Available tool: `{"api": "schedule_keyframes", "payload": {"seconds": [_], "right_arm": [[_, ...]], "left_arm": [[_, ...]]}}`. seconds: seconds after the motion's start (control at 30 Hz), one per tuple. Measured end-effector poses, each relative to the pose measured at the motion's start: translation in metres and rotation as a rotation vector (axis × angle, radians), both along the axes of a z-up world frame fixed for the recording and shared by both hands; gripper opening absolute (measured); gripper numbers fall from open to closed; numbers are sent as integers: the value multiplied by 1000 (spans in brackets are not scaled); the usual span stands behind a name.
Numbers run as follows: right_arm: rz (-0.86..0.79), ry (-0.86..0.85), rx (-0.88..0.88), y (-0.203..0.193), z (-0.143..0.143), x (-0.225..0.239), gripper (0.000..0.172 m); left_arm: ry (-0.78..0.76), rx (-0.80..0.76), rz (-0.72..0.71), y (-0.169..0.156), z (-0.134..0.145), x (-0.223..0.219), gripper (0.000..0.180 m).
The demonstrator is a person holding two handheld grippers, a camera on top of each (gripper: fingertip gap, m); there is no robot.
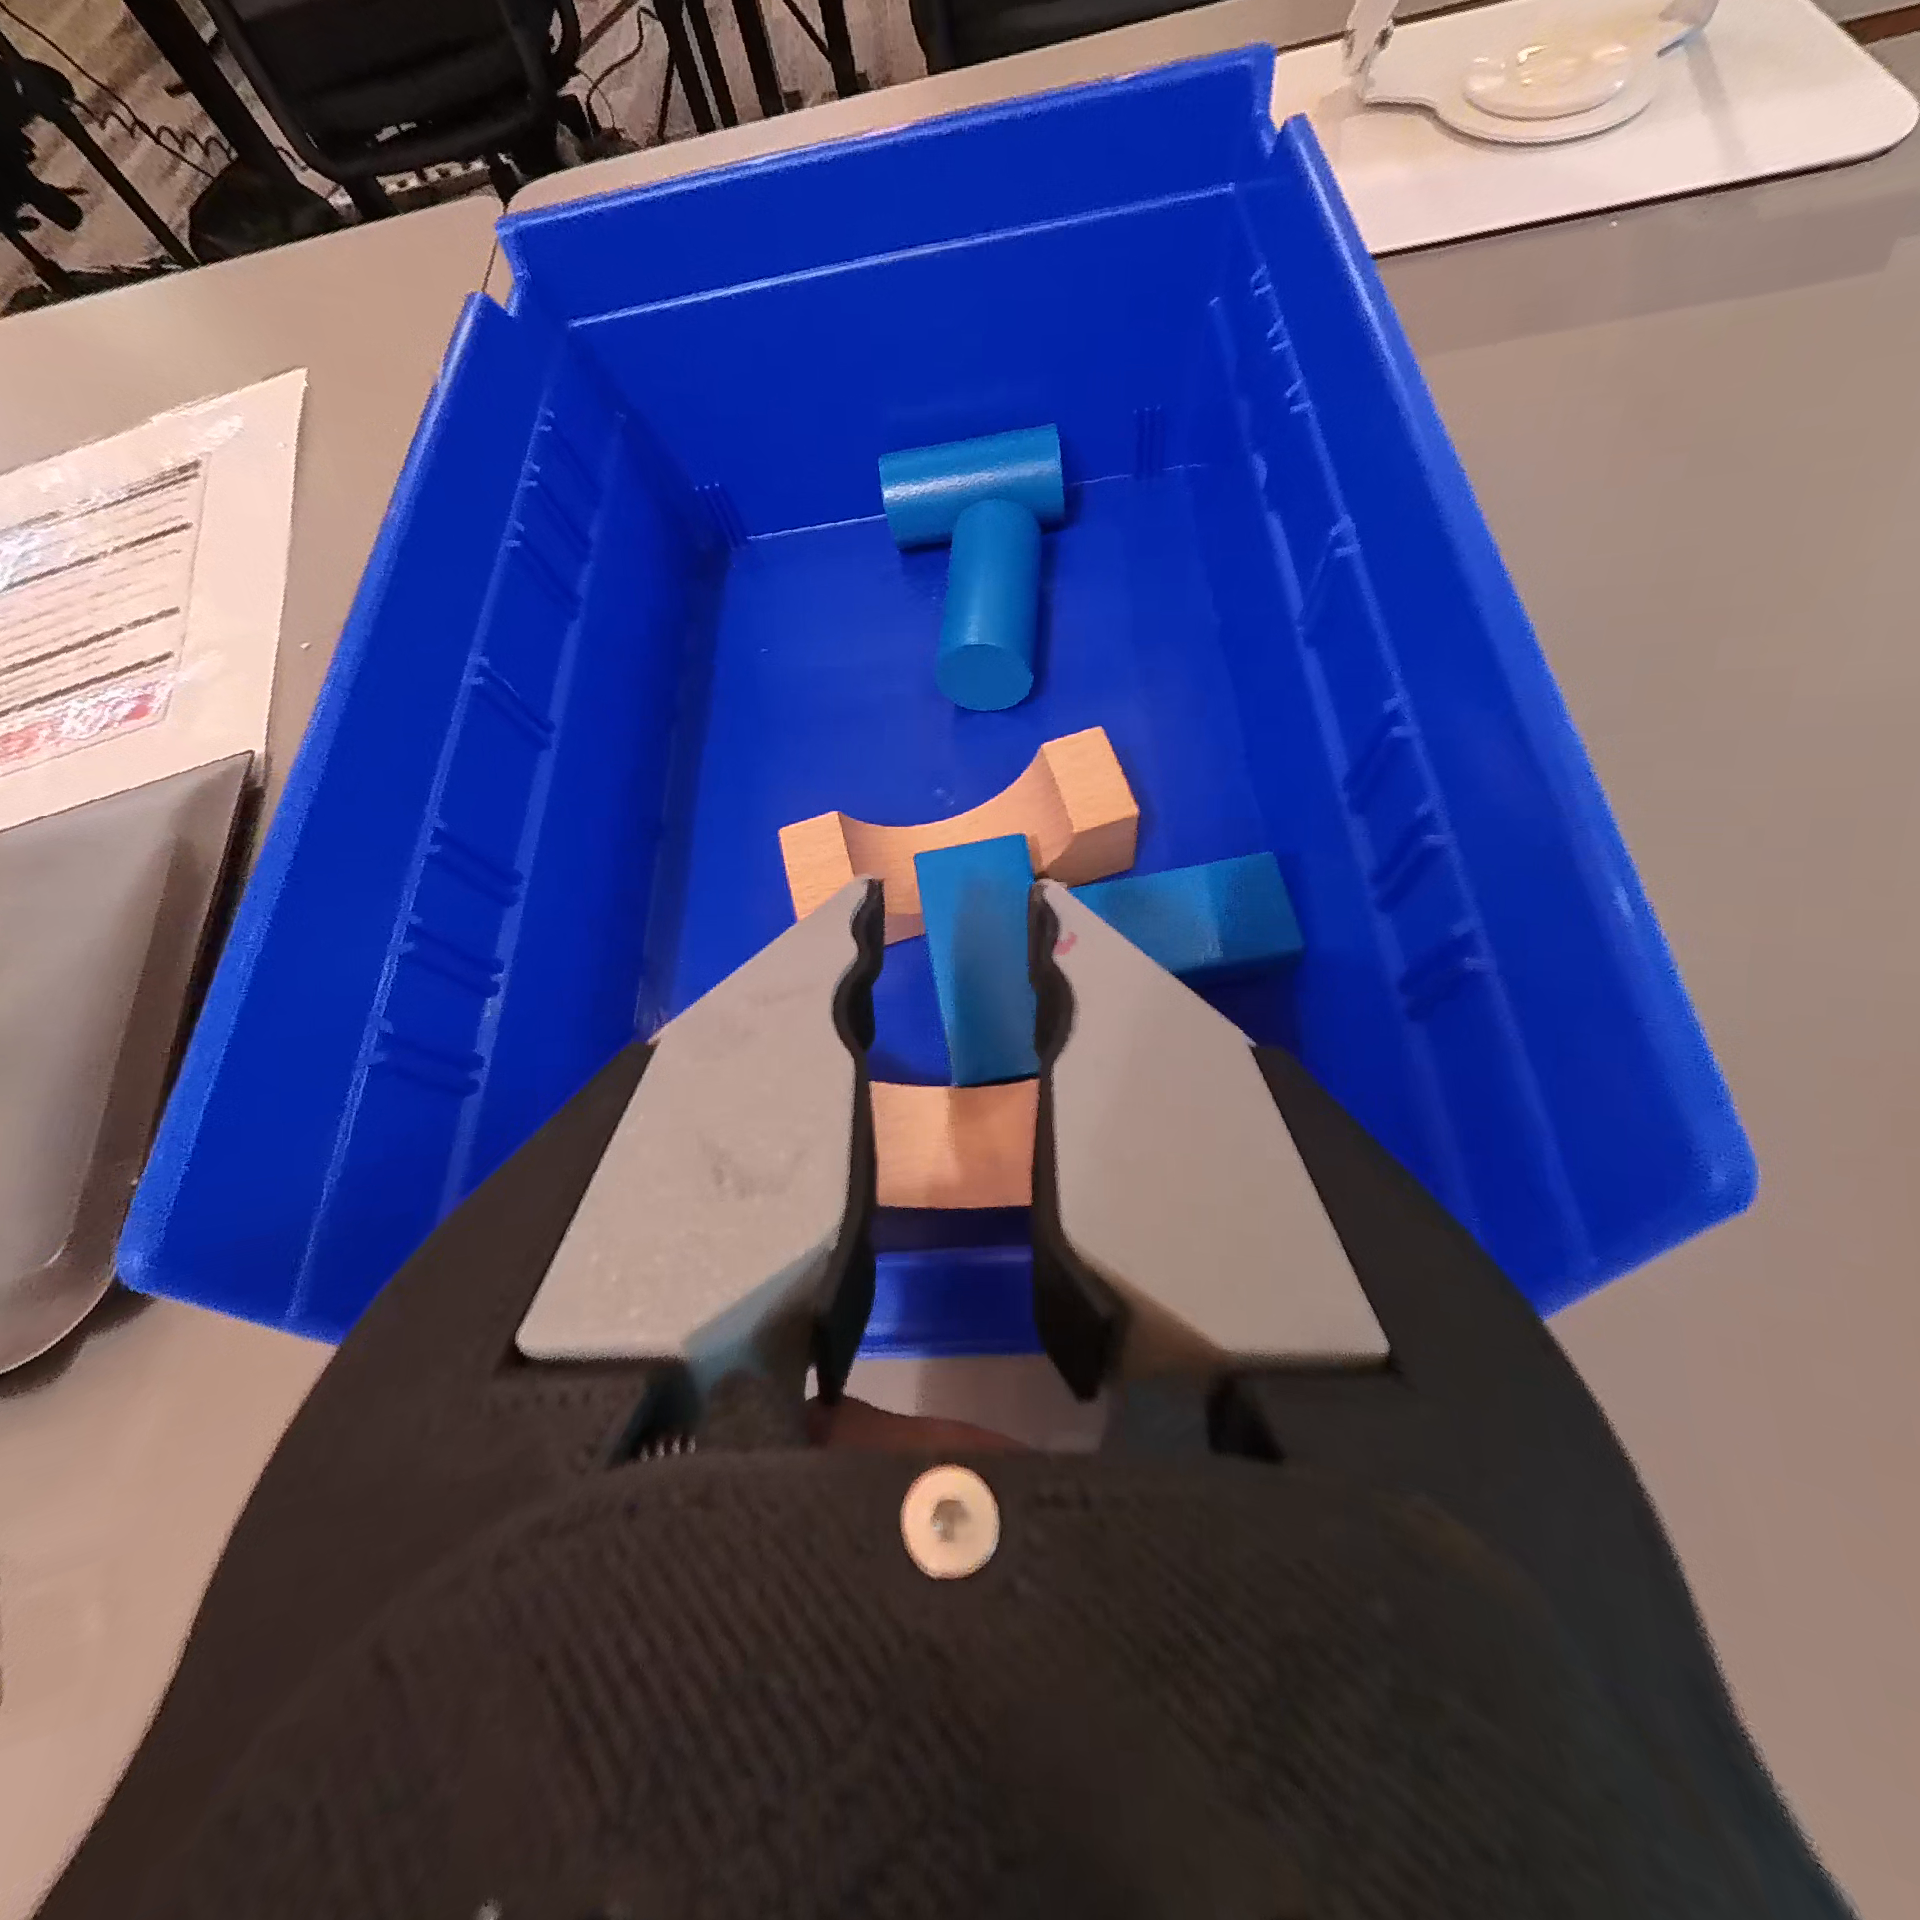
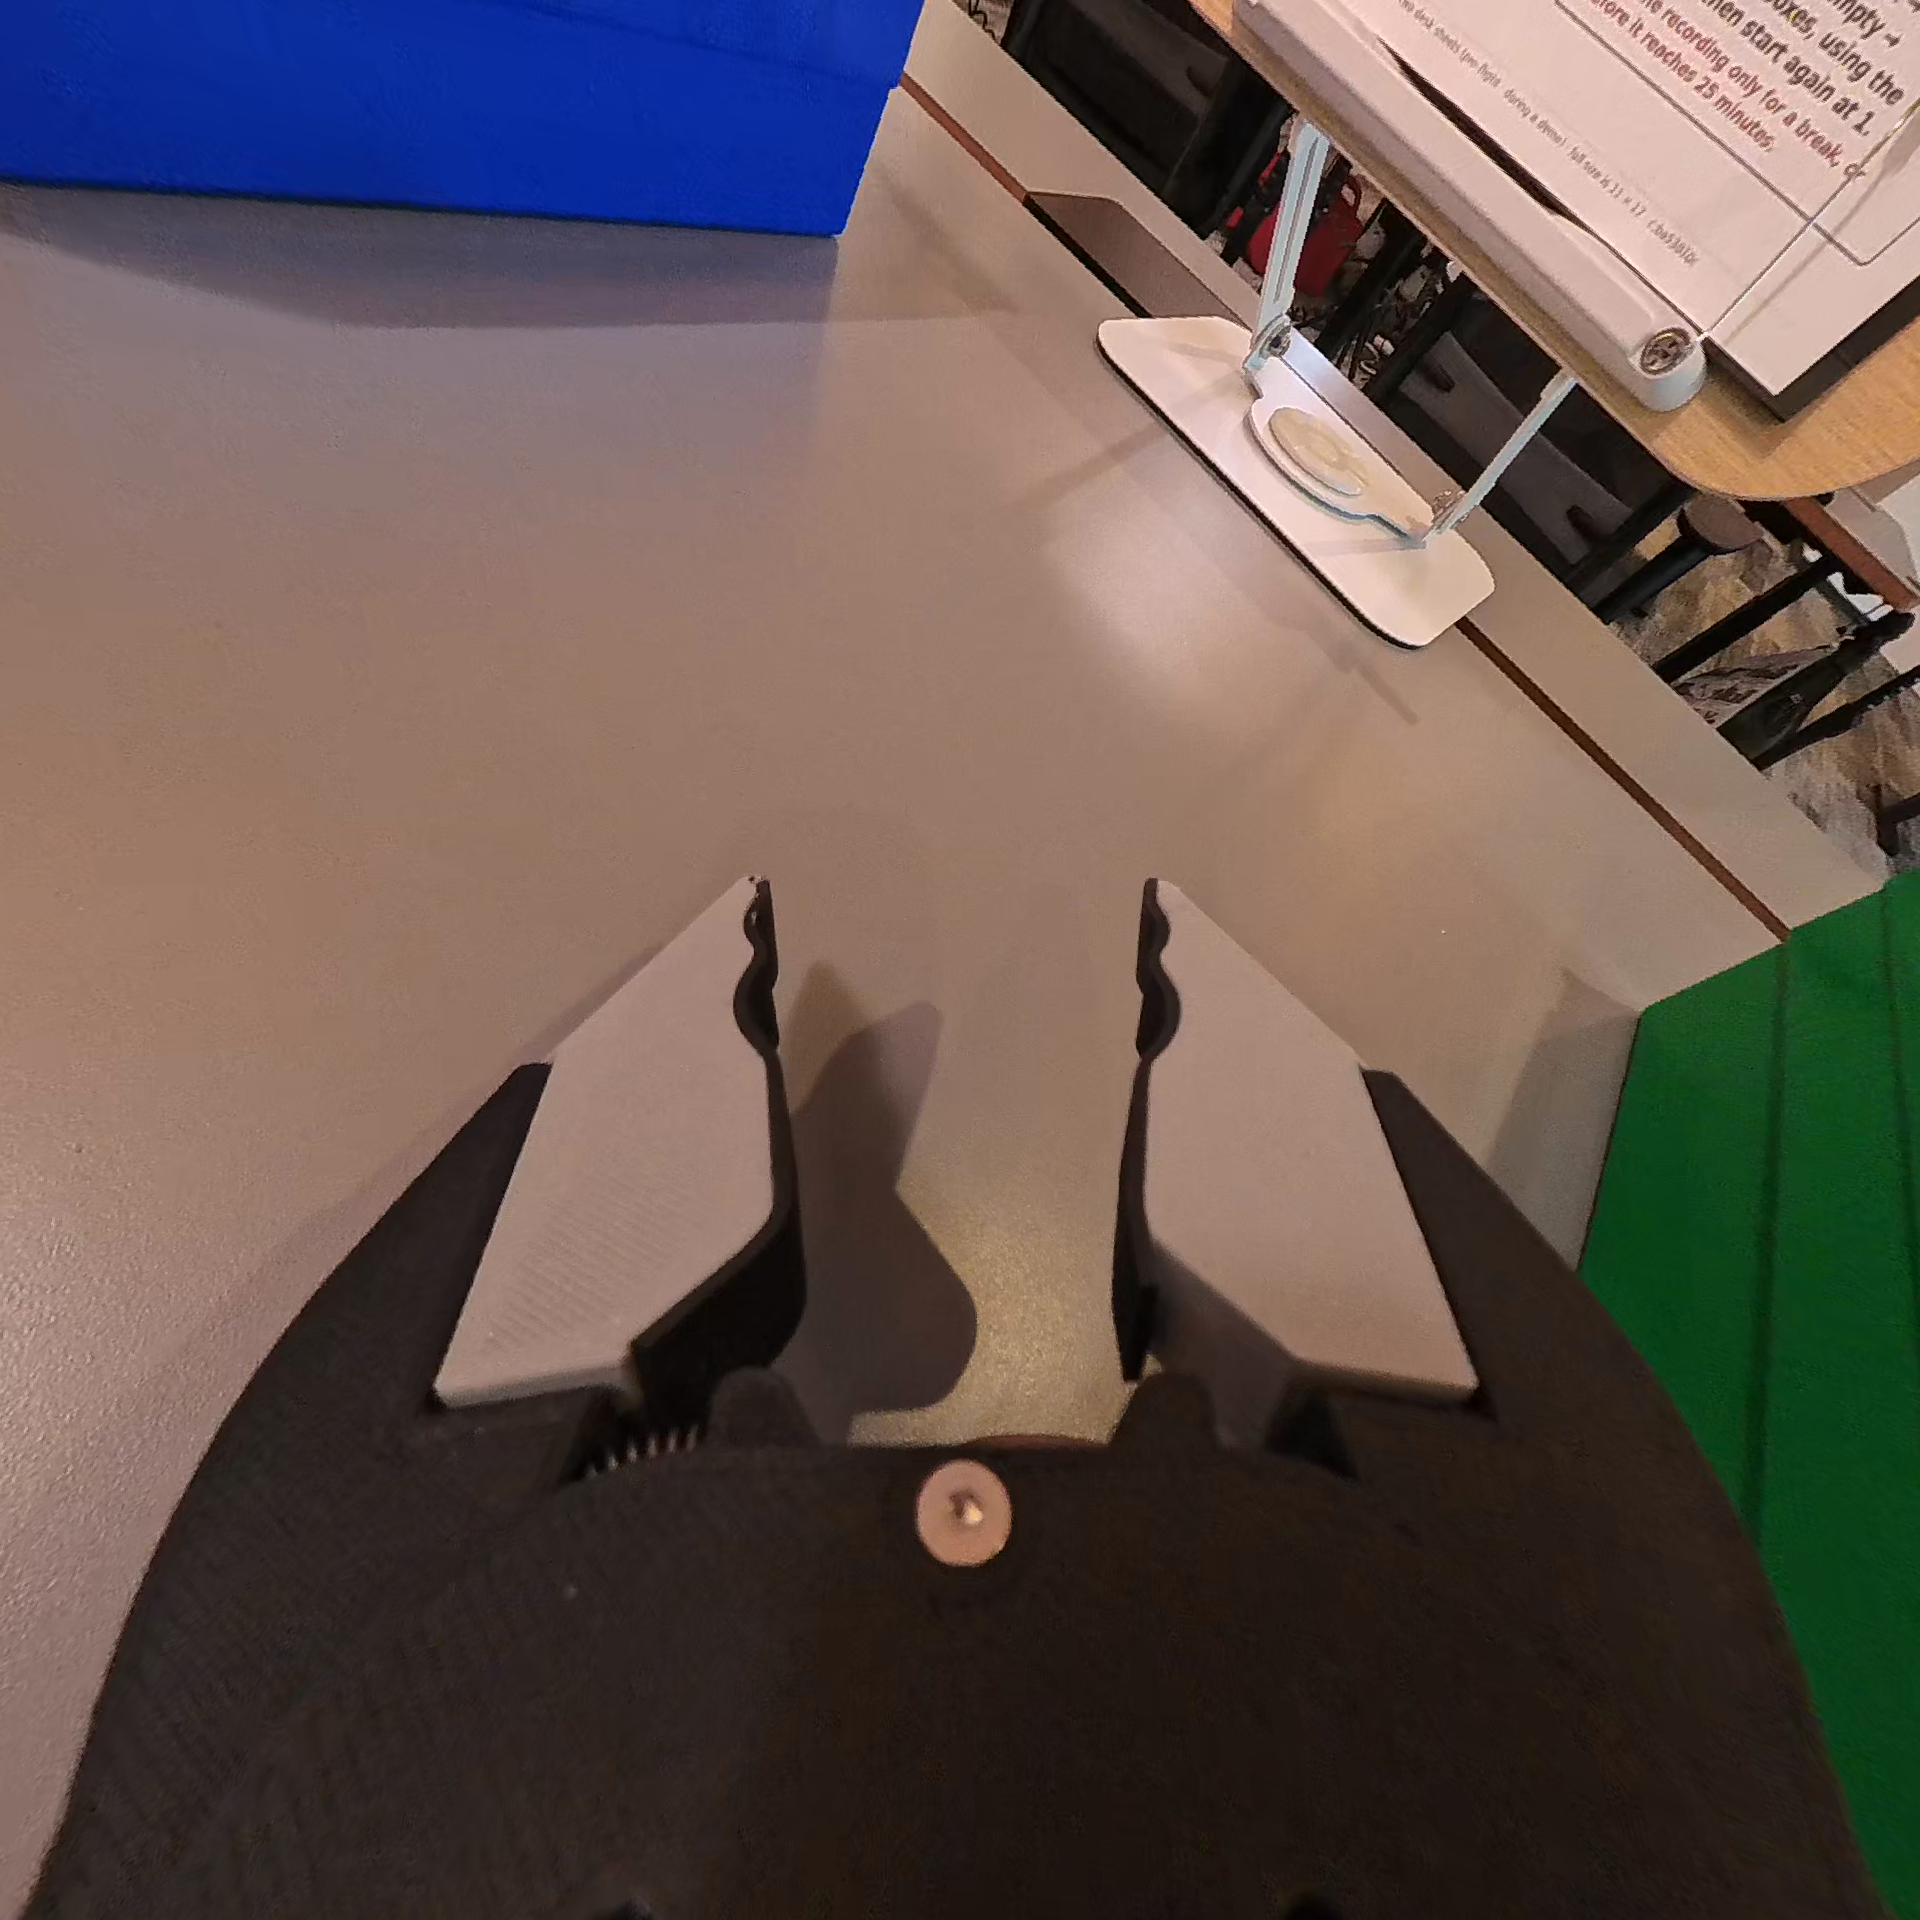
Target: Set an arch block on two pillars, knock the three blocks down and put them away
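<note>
— Starting with the blue pillar block [image 1: 977, 966]: where is it?

— Inside the blue bin [image 1: 582, 727], toward its near end, lying lengthwise between the fingers of the left gripper [image 1: 956, 894]. Its far end overlaps a wooden arch block [image 1: 1081, 800]. Its near end overlaps a second wooden arch [image 1: 951, 1143], which is mostly hidden under the fingers.

— Pinched?

— No. The right-hand pad [image 1: 1044, 935] is against the block, but bin floor shows between the block and the other pad, so the fingers are parted around it rather than clamping. I cannot tell whether the block rests on the arches or hangs just above them.

— What else is in the bin?

— Another blue rectangular block [image 1: 1195, 914] just beside it, toward the bin's right wall. Two blue cylinders, [image 1: 982, 603] and [image 1: 966, 478], lie in a T against the far wall.

— And the right gripper [image 2: 954, 894]?

— Its fingers are spread wide over bare bench [image 2: 520, 623], with nothing between them. The bin's outer wall [image 2: 416, 94] is toward the far left corner of its view, a green container [image 2: 1787, 1247] at the right edge, and a white stand base [image 2: 1299, 488] by the bench's far edge.
</note>
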State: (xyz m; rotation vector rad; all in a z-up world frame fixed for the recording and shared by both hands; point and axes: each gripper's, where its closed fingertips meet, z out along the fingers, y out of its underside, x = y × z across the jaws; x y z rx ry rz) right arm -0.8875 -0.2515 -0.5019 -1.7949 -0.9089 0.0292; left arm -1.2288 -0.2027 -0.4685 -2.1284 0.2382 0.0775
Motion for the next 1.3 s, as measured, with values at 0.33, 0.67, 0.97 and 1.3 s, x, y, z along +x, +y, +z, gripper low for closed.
{"api": "schedule_keyframes", "payload": {"seconds": [0.33,0.67,0.97,1.3], "right_arm": [[-2,1,-4,0,0,0,68],[-2,-1,-3,0,-1,0,68],[-2,-3,0,0,0,0,68],[-1,-9,-2,0,-1,0,68]], "left_arm": [[-27,-131,-70,10,-24,14,28],[13,-327,-100,19,-53,9,30],[-28,-448,-130,35,-60,14,23],[30,-272,-122,36,-35,6,15]]}}
